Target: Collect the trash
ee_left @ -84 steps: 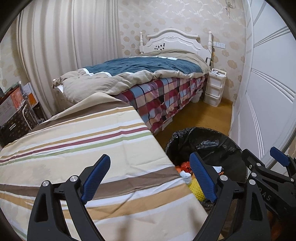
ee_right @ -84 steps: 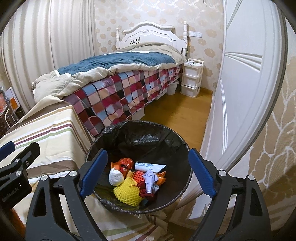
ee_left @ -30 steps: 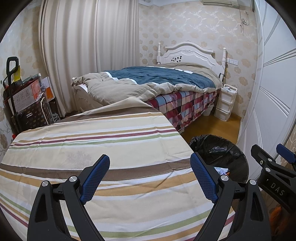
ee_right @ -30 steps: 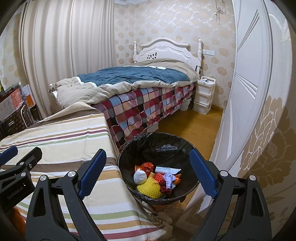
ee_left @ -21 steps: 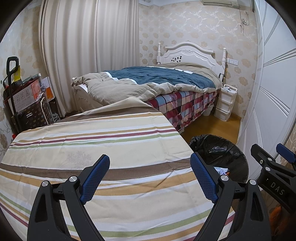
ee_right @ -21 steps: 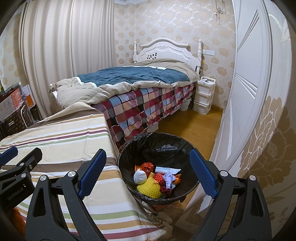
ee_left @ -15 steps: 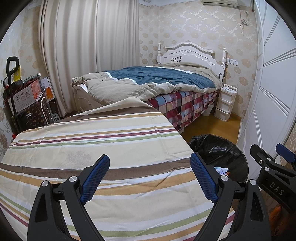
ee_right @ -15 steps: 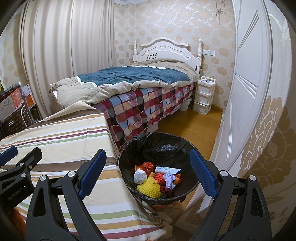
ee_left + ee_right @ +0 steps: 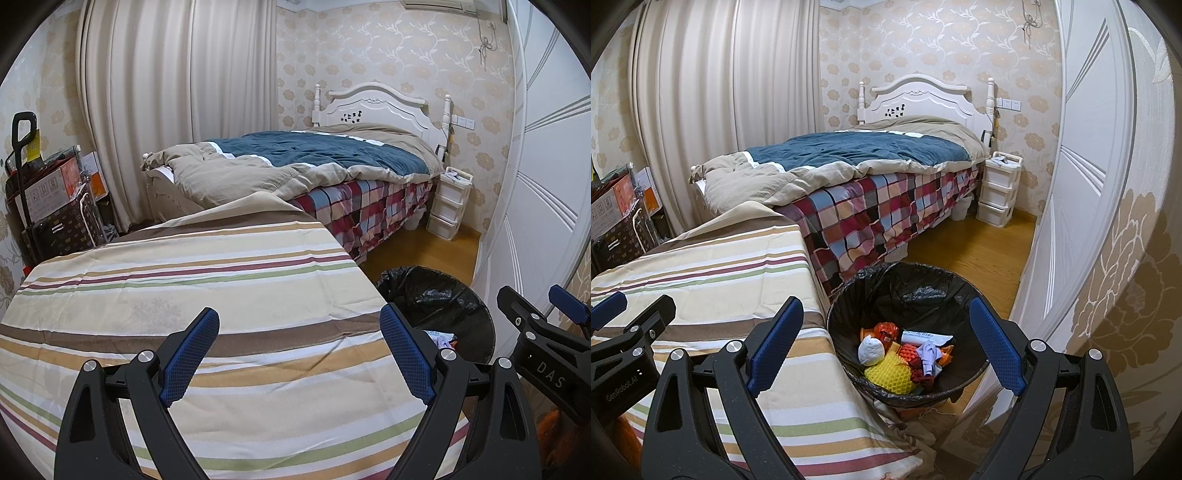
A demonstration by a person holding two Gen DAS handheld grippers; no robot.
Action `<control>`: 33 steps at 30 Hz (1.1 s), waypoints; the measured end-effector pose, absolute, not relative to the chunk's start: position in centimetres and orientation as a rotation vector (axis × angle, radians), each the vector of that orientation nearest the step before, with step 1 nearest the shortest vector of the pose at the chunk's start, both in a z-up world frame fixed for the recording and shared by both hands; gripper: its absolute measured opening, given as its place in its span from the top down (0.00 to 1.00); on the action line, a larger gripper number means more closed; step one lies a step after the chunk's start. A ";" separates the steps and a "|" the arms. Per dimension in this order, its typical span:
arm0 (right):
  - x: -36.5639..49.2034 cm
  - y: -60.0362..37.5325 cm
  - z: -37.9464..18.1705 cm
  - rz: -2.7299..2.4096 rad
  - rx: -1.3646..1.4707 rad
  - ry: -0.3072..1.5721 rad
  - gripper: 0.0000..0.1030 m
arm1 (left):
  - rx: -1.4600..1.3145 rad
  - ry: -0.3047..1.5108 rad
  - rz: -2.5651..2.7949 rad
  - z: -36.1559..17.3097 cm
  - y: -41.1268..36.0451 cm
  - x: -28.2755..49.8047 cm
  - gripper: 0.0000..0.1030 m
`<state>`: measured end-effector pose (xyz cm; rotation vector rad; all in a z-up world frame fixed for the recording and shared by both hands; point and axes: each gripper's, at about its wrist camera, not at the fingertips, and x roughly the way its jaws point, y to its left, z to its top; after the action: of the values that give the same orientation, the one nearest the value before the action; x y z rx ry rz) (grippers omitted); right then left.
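Note:
A bin with a black liner [image 9: 916,284] stands on the floor beside the striped table [image 9: 720,273]. In it lie a yellow foam net [image 9: 888,371], a white ball [image 9: 870,350], red and orange wrappers [image 9: 886,330], a white tube [image 9: 923,336] and a lilac crumpled piece [image 9: 929,356]. My right gripper [image 9: 886,325] hangs open above and short of the bin, its jaws empty. Over the striped cloth [image 9: 221,277] my left gripper [image 9: 299,332] is open and empty too. The bin [image 9: 436,295] shows to its right, beside the right gripper [image 9: 543,332].
A bed with a checked cover [image 9: 886,206] stands behind the table. White drawers [image 9: 997,192] sit by the headboard, and a white wardrobe door [image 9: 1078,206] runs along the right. A cart with boxes [image 9: 48,206] is at the left, near the curtain [image 9: 166,92]. Wooden floor [image 9: 979,251] lies beyond the bin.
Since the oldest frames both grippers have drawn back and up from the bin, so more of the room shows. Over the last second nothing has moved.

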<state>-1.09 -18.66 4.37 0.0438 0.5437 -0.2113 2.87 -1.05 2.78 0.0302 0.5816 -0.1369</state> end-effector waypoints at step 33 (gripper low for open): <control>-1.4 -18.2 3.9 -0.207 0.040 0.550 0.13 | 0.034 0.555 -0.119 2.9 -1.4 2.3 0.14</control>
<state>-1.36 -18.17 3.93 0.0399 0.5505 -0.2068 2.28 -1.42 2.86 0.0342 0.5554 -0.1186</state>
